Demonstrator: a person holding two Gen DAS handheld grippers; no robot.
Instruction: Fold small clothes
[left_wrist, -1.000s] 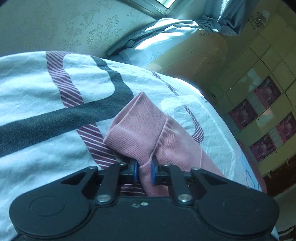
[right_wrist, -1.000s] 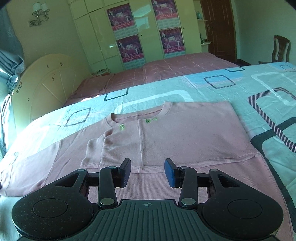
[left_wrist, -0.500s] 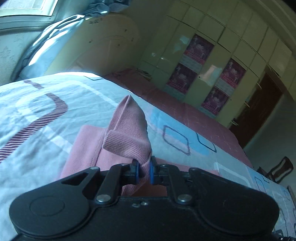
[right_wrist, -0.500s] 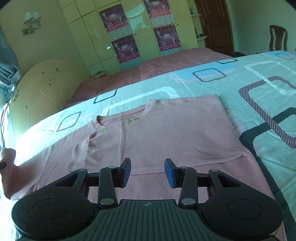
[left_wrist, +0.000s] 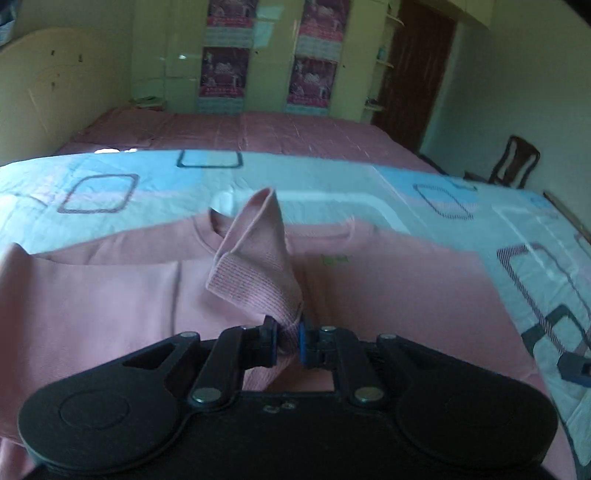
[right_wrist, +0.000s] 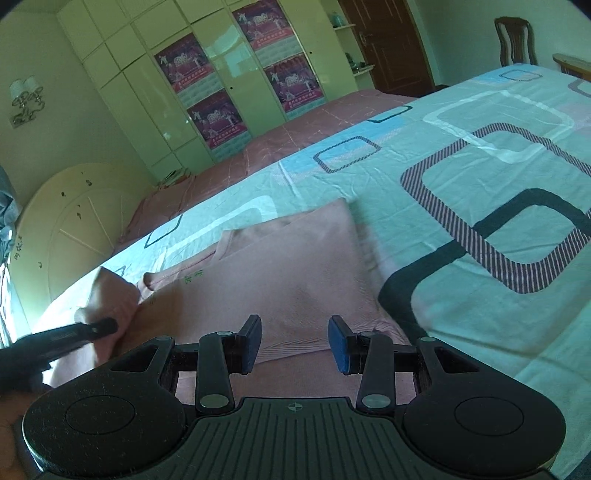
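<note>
Bed with patterned sheet (right_wrist: 480, 155), printed with rounded rectangles, serving as the work surface; a second bed with a pink cover (left_wrist: 258, 129) stands beyond it, before a wardrobe (right_wrist: 229, 74) hung with posters. Pink long-sleeved top (left_wrist: 388, 295) lying flat on the sheet, neckline toward the wardrobe. In the right wrist view its right side already appears folded in, giving a straight edge near the dark band of the print; the hem lies just ahead of the right gripper. Sleeve cuff (left_wrist: 255, 280), ribbed, lifted clear of the body of the top and standing up over its chest. Left gripper (left_wrist: 287, 341), clenched on the cuff, the fabric pinched between its blue pads. Right gripper (right_wrist: 294, 341), fingers spread with nothing between them, hovering above the hem area.

Progress, as judged: one side fold seems complete; the left sleeve is being carried across the body and is not yet laid down. Setting it flat and folding the garment crosswise remain.
</note>
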